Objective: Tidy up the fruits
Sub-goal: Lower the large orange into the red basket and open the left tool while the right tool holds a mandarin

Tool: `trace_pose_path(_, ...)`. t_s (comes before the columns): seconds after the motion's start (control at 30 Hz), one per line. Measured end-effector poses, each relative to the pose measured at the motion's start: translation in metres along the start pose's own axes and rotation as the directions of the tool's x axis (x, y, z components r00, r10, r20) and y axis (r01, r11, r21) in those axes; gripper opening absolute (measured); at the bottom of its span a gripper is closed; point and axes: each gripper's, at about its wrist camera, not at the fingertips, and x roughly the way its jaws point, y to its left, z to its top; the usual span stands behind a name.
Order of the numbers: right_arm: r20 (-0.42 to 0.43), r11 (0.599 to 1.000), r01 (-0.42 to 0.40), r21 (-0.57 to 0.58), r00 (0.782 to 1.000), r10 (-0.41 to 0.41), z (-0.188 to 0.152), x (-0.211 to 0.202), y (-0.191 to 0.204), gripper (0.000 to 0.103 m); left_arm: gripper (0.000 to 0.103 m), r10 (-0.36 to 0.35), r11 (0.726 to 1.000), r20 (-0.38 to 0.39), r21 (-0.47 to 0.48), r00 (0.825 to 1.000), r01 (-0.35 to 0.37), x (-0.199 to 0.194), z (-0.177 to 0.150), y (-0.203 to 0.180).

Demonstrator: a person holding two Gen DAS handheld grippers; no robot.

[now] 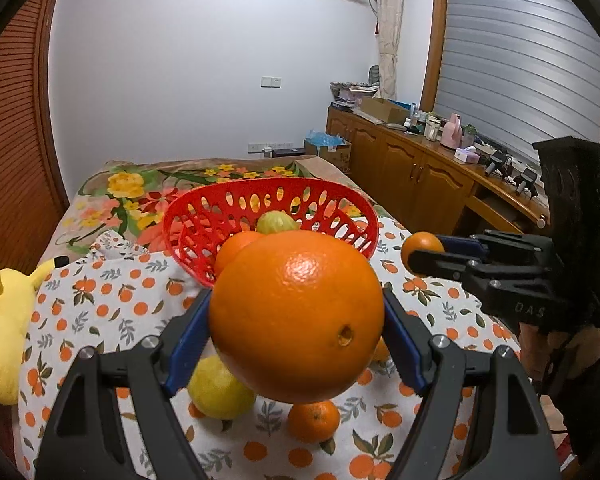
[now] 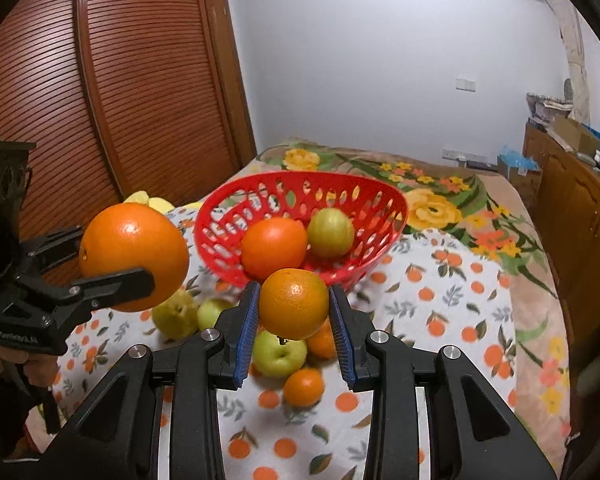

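Orange large fruit (image 1: 296,316) clamped in left jaws, small orange (image 2: 294,304) clamped in right jaws

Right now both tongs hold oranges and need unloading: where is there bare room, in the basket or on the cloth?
The red basket is free along its far and right wall, beyond the orange and green fruit. The orange-print cloth right of the basket is bare. The cloth just before the basket is crowded with loose fruit.
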Motion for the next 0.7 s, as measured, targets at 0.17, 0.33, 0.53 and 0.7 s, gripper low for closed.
trace_pose_path(0.17,0.007,1.0,0.003,0.003,1.0,-0.003,0.011,0.007,-0.011,0.034,0.079,-0.003,1.0,-0.005,0.011,1.0,0.003,0.013,0.012,0.0)
trace_pose_path(0.33,0.016,1.0,0.0,0.009,1.0,0.0,0.02,0.011,-0.02,0.034,0.079,-0.008,1.0,-0.018,0.022,1.0,0.009,0.031,0.027,0.0)
trace_pose_path(0.53,0.018,1.0,0.006,0.012,1.0,-0.007,0.027,0.017,-0.031,0.034,0.079,-0.036,0.999,-0.062,0.017,0.997,0.037,0.063,0.039,-0.003)
trace_pose_path(0.7,0.02,1.0,0.012,0.027,1.0,-0.012,0.03,0.021,-0.041,0.034,0.079,-0.048,0.999,-0.091,0.019,0.995,0.05,0.084,0.043,-0.01)
